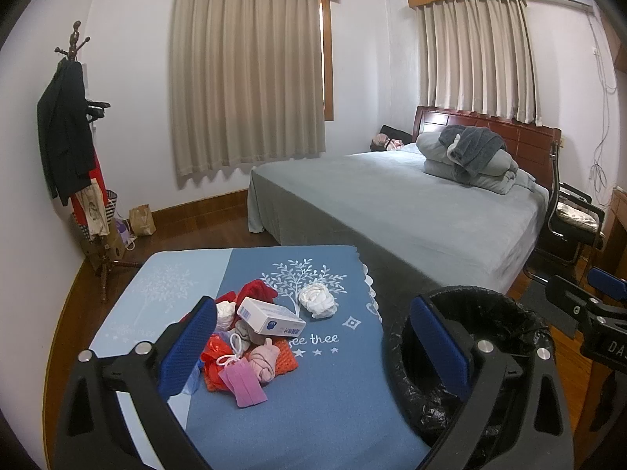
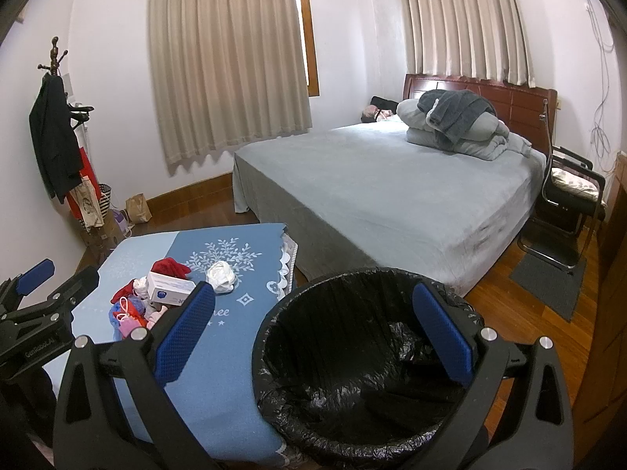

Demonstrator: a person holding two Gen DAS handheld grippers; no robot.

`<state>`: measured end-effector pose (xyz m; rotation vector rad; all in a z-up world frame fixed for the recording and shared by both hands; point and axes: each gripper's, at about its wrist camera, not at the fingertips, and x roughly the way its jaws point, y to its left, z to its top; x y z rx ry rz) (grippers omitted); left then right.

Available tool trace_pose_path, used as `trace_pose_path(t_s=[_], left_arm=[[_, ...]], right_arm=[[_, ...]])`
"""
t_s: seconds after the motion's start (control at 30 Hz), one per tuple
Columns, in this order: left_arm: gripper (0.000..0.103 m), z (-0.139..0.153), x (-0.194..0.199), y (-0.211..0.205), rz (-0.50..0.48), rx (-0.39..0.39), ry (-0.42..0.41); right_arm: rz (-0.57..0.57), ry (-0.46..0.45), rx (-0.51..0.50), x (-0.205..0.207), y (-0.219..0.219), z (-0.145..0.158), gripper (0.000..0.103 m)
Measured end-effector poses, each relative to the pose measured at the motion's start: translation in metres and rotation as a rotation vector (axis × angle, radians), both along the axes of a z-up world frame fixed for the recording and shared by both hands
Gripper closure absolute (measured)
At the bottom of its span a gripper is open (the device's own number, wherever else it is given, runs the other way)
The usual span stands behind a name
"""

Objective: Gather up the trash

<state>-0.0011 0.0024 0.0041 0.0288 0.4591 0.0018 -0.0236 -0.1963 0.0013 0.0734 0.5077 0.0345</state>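
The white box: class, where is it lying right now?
The white box lies on top of the trash pile on the blue tablecloth, left of the crumpled white tissue, with the black-lined bin off to the table's right.

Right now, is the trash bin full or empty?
Looks empty. The right wrist view looks down into the trash bin and shows only its crumpled black liner; all the trash pile lies on the blue table.

cloth [image 1: 313, 391]: "ee thee" | left tongs [image 2: 23, 352]: "GenRobot.AI" | right tongs [image 1: 611, 346]: "DA"
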Motion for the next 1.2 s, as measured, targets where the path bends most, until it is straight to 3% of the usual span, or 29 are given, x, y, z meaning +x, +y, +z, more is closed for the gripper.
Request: trace_pose_path(t_s=[0.4,0.67,1.0,1.2], left_arm=[[0.006,-0.007,-0.001,0.006,0.008,-0.006,0.007],[0.006,-0.021,0.010,0.020,0.040,-0.033,0.019],[0.006,-0.049,0.052,0.078,0.215,0.015,0.046],[0.006,-0.066,0.086,0.111,0.262,-0.005,0.086]], right_arm=[[0.005,0.010,0.005,-0.003,0.004,-0.005,0.005],[0.026,0.023,0.007,0.023,0.014,-0.021,0.005],[0.119,0.029,0.015,0.083,0.049,-0.034,0.005],[0.172,0.036,0.027,0.133,0.084,-0.049,0.005]])
